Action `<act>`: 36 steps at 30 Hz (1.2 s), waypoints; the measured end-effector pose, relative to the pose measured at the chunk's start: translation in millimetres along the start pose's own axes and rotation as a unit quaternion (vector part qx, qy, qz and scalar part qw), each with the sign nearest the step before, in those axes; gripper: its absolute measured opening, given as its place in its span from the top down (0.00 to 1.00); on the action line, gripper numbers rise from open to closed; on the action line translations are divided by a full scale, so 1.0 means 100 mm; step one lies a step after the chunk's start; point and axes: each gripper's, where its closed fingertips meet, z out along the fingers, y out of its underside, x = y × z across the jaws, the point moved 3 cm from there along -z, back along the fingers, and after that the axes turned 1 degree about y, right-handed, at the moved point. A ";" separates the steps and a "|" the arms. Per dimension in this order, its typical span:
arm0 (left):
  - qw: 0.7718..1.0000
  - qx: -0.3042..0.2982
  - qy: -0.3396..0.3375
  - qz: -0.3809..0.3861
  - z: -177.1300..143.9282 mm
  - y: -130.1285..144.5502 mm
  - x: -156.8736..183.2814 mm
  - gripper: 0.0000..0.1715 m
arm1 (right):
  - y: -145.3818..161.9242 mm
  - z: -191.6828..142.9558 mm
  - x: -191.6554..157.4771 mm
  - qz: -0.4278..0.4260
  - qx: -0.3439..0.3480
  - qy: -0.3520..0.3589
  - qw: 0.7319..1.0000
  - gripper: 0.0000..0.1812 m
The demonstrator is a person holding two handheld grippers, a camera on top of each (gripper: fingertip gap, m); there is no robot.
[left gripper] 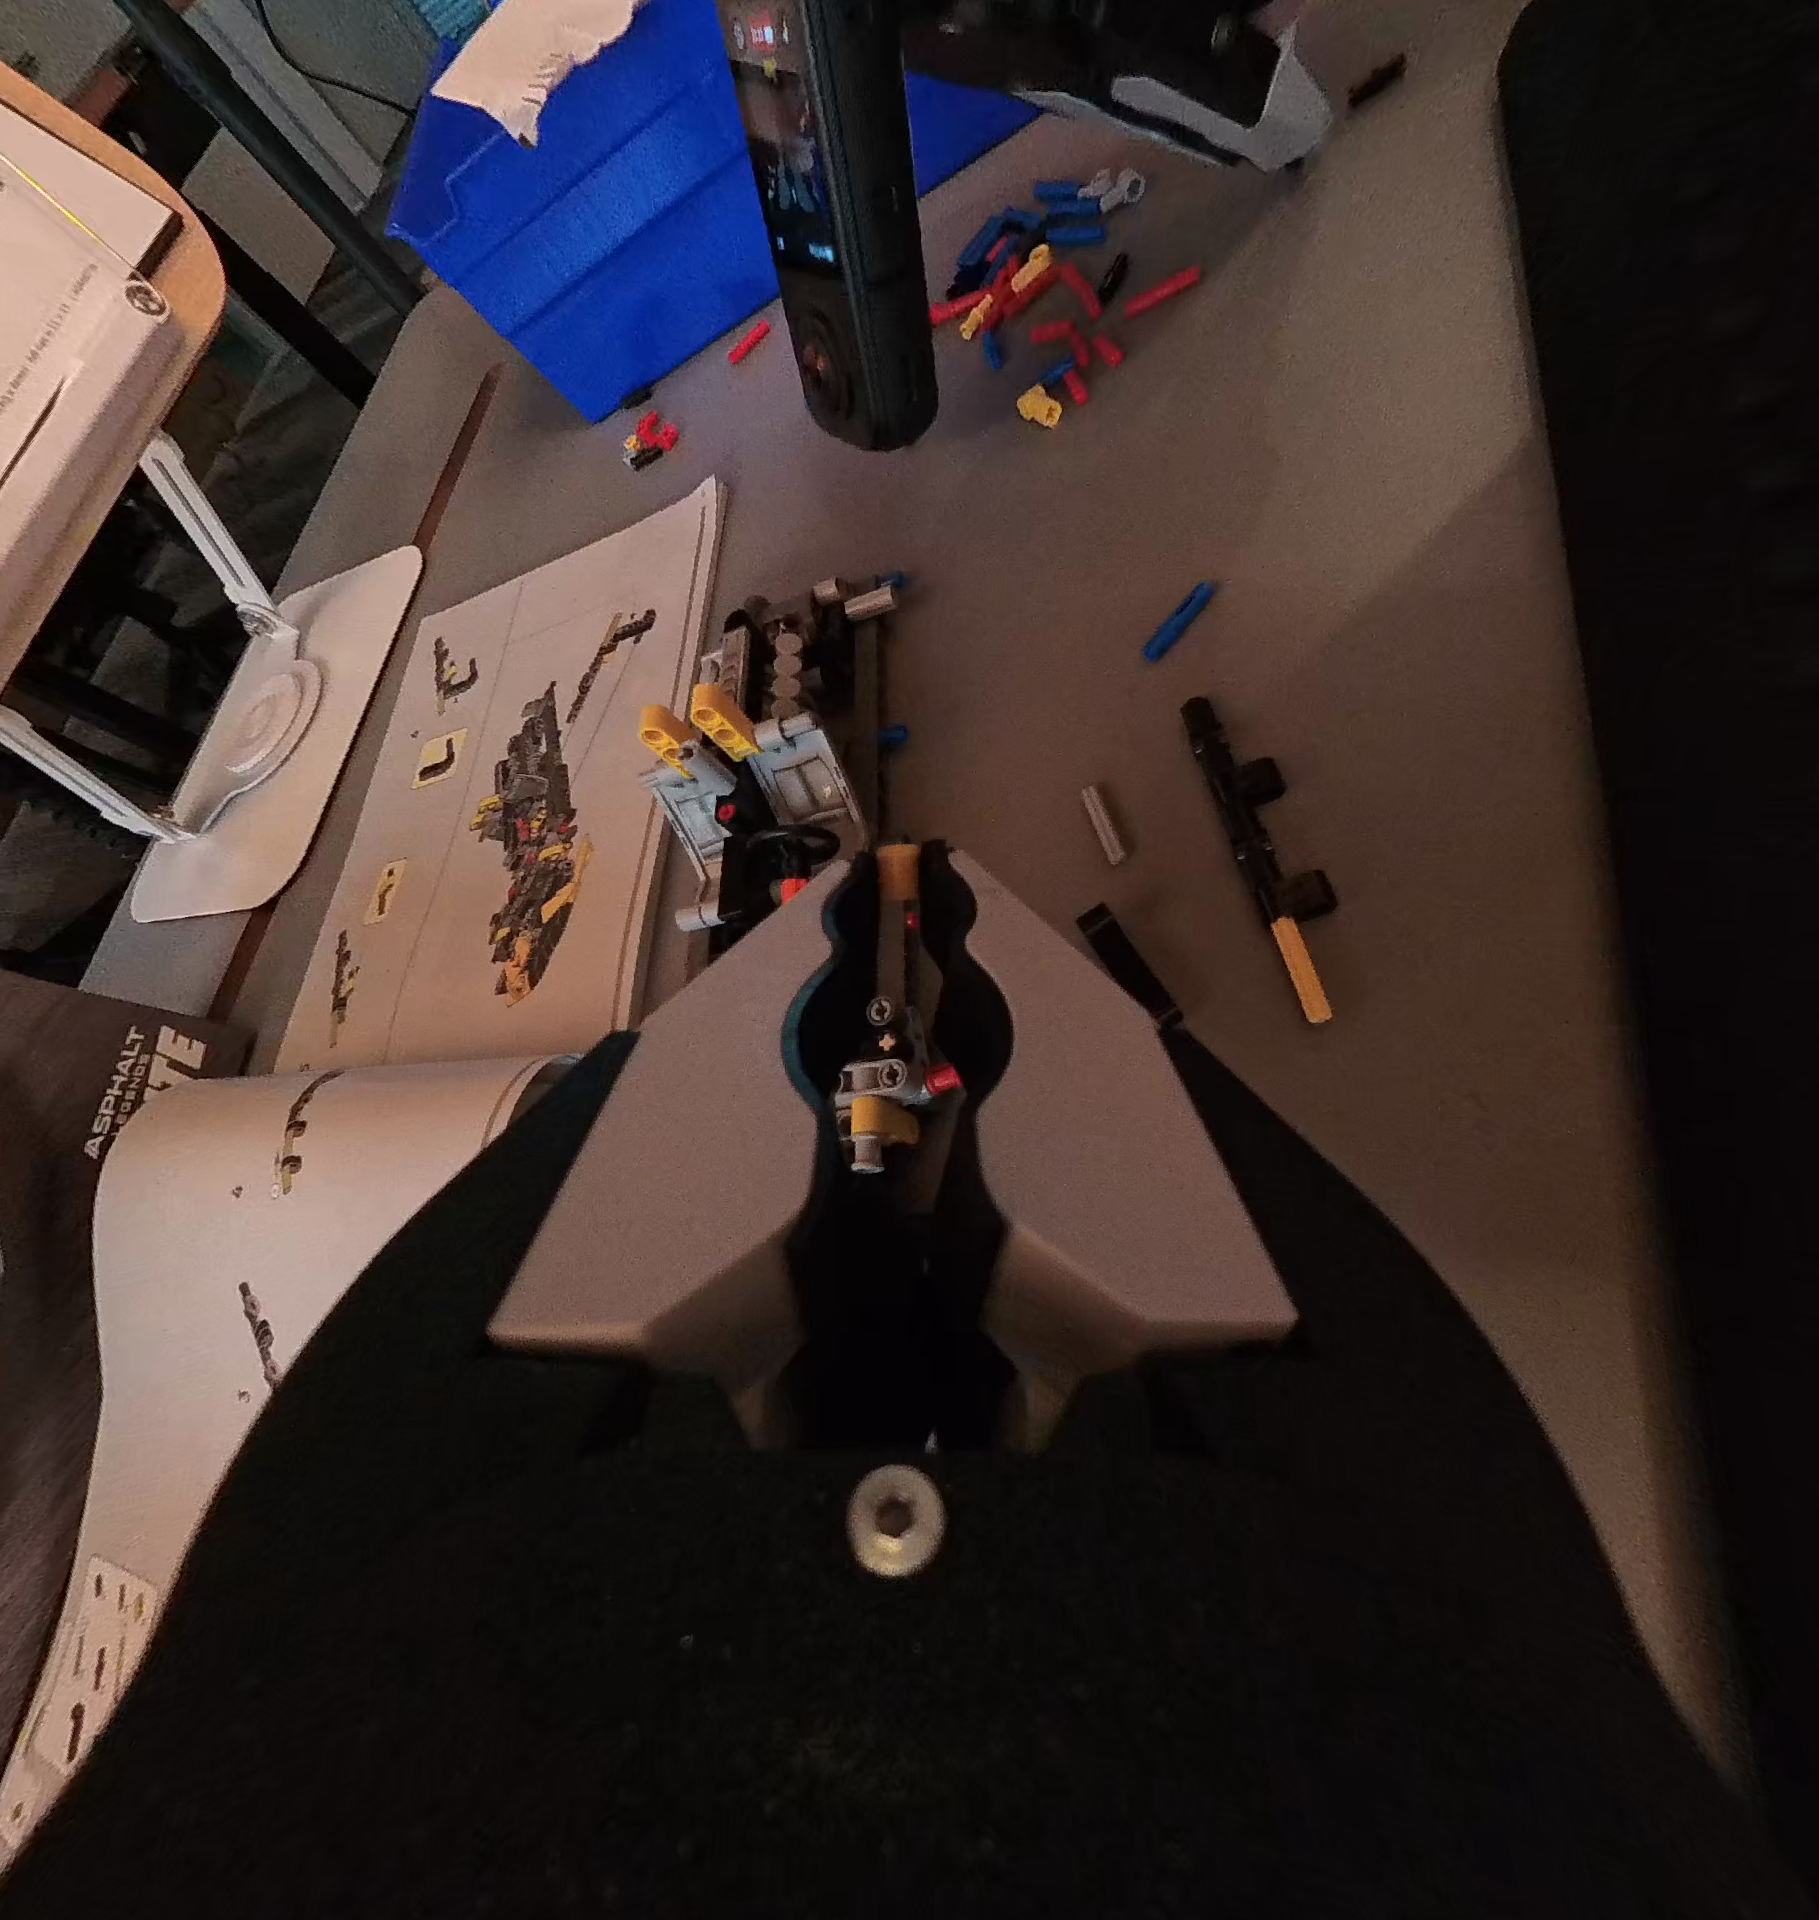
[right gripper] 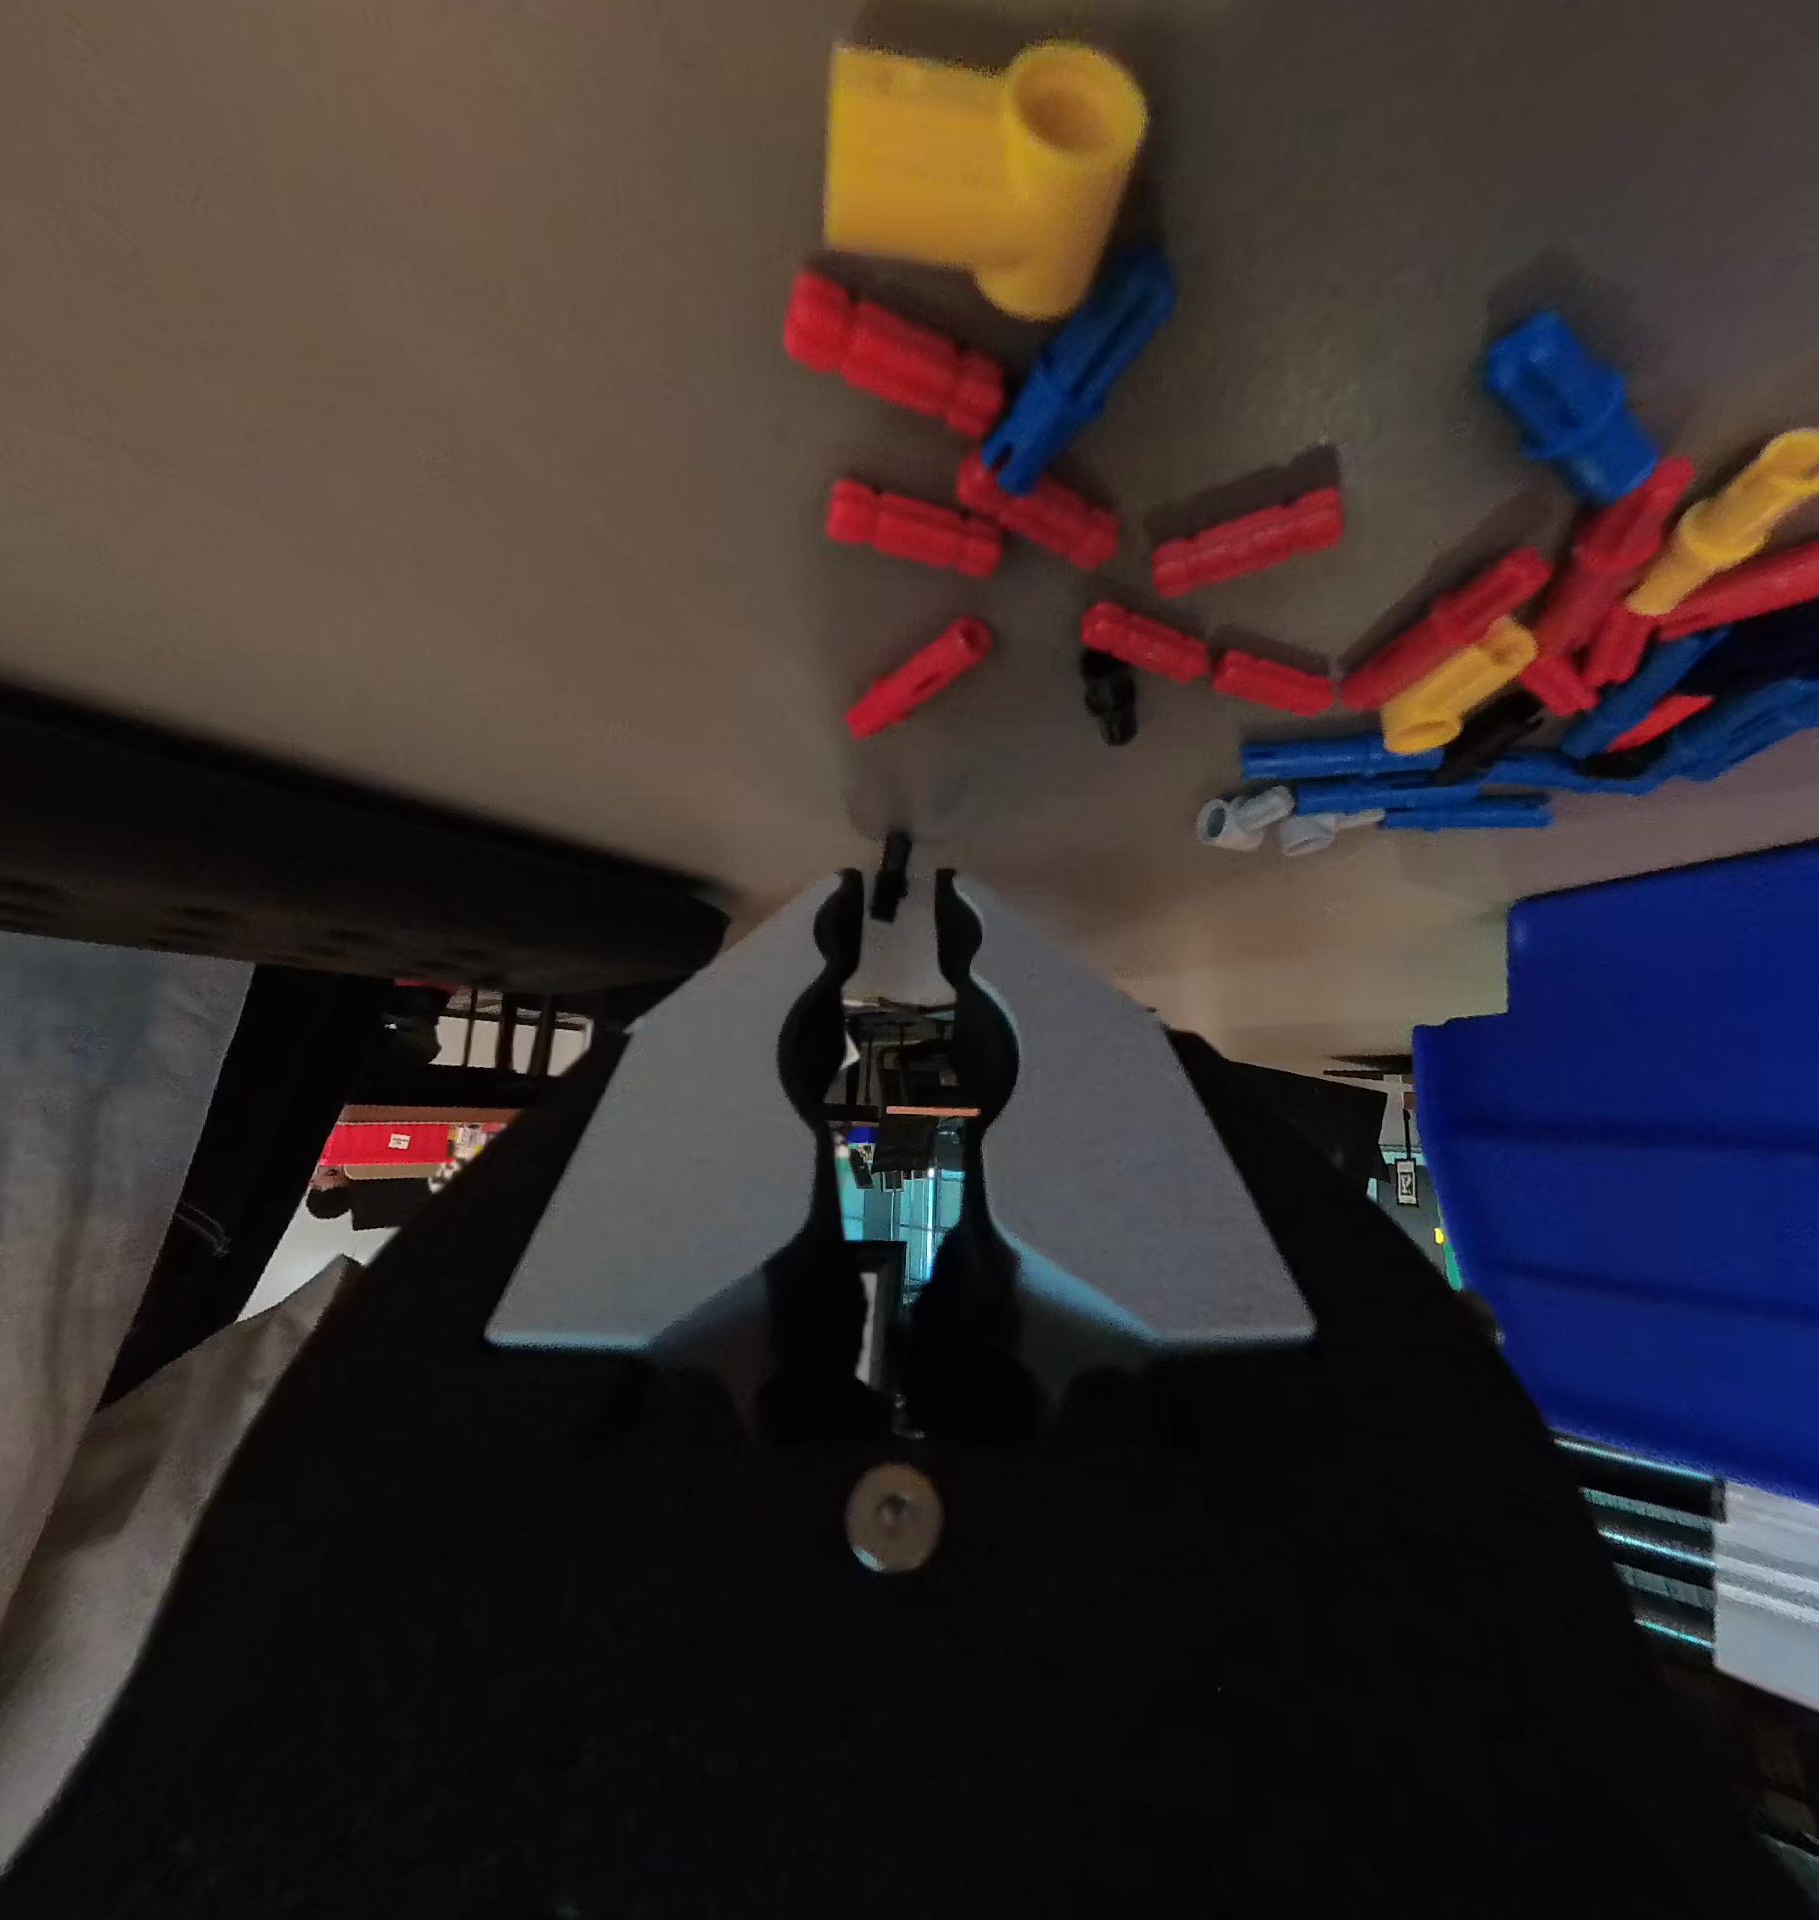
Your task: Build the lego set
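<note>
Right gripper [right gripper: 892,883]: jaws slightly spread, a small black pin [right gripper: 890,878] between the tips with gaps showing either side; whether they actually pinch it, cannot tell. Pin's long axis runs along the fingers, pointing forward. Ahead and right of the jaws lies the loose pile of pins [right gripper: 1456,665], red, blue, yellow; a second black pin [right gripper: 1107,694] sits just ahead. Blue bin [right gripper: 1663,1143] close on the right. Left gripper [left gripper: 900,883]: jaws pressed on a small grey-yellow subassembly [left gripper: 884,1081], its long axis along the fingers. The main chassis build [left gripper: 780,727] lies just ahead-left of those jaws, instruction booklet [left gripper: 531,769] further left. Right is nearer the pins.
</note>
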 end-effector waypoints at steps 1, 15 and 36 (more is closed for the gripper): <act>1.000 0.000 0.000 0.000 0.00 0.00 0.00 0.98 | 0.00 0.00 0.00 0.000 0.001 0.000 1.000 0.93; 1.000 -0.003 -0.010 0.004 -0.03 0.01 -0.04 0.98 | 0.19 -0.21 0.05 -0.002 0.307 -0.034 0.951 0.90; 1.000 -0.007 0.019 0.002 0.06 0.02 0.09 0.97 | 0.27 0.31 -0.10 0.149 0.615 -0.029 0.773 0.94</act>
